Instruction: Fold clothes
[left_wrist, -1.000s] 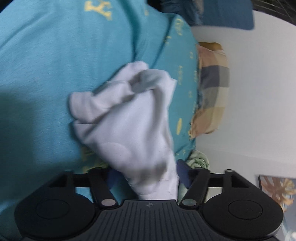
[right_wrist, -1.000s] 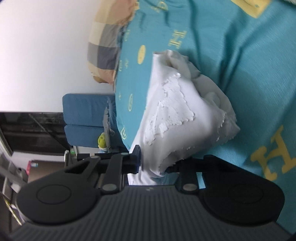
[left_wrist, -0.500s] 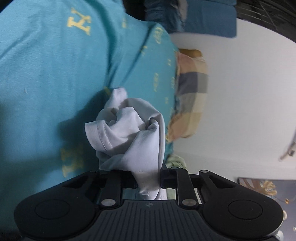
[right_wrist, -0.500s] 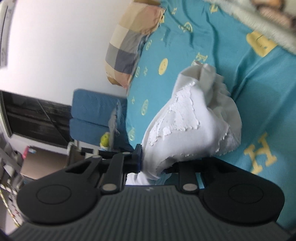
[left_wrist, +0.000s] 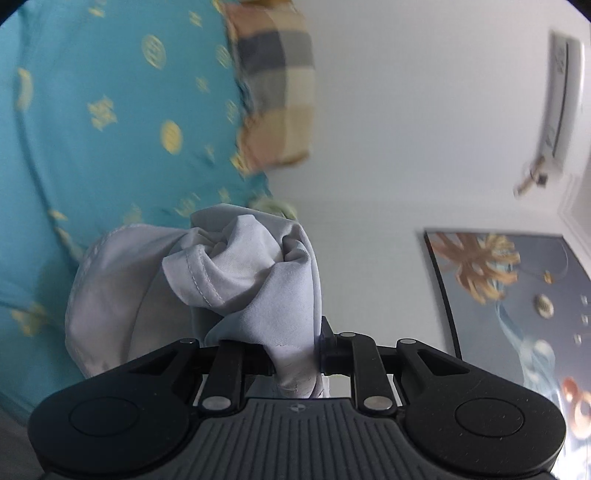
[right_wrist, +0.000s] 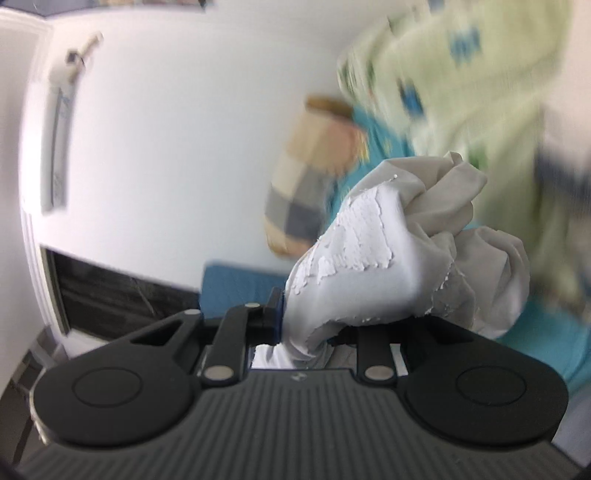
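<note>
A white garment (left_wrist: 236, 284) hangs bunched in the air, held by both grippers. My left gripper (left_wrist: 295, 360) is shut on one edge of it; a stitched hem shows in the crumpled folds just ahead. My right gripper (right_wrist: 306, 338) is shut on another part of the white garment (right_wrist: 373, 266), where a cracked white print shows. The garment is lifted off the teal bedspread (left_wrist: 92, 122). The fingertips of both grippers are hidden in cloth.
A checked pillow (left_wrist: 273, 88) lies at the bed's head against a white wall (left_wrist: 406, 129). A framed picture (left_wrist: 517, 306) hangs on the wall. A pale green patterned blanket (right_wrist: 480, 74) and a blue seat (right_wrist: 236, 288) show in the right wrist view.
Both grippers have risen and tilted up with the garment, so the wall now fills much of both views. The garment has left the bedspread and bunched tighter.
</note>
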